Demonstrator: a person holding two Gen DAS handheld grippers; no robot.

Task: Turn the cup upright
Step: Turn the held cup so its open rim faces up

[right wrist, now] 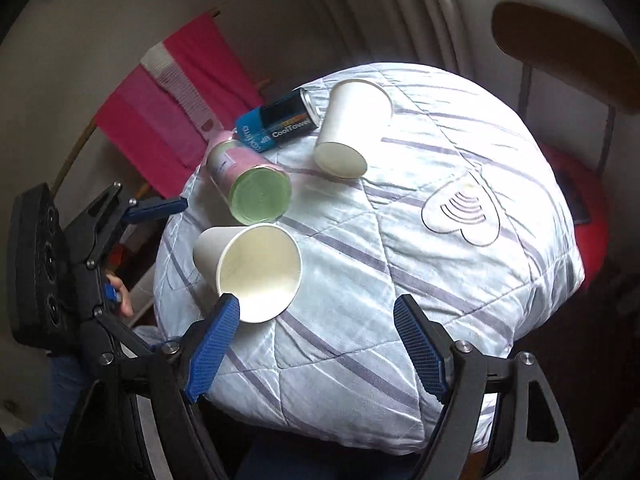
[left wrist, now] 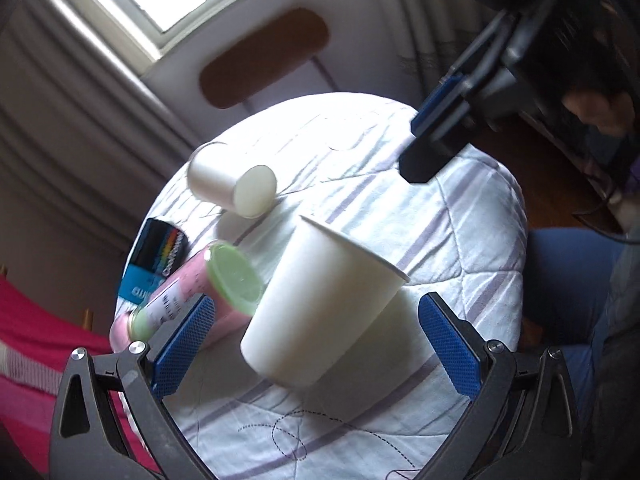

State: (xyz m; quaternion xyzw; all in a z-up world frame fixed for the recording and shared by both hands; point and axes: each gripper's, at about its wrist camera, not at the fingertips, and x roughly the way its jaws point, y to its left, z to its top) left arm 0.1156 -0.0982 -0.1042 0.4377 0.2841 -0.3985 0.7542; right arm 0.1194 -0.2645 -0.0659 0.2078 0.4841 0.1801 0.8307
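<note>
Left gripper (left wrist: 316, 344) was spread wide around the near paper cup (left wrist: 320, 308) – not yet pinched. Cup lay on its side on the quilted cloth (left wrist: 460, 240), rim away. Right gripper (right wrist: 316, 348) was open, empty. Closing mid-wall, gently, was judged best – thin paper crushes.

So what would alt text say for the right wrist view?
Open blue-padded tongs hover over a quilted table where two white paper cups lie on their sides, one near, one farther, beside a pink can and a blue can.
</note>
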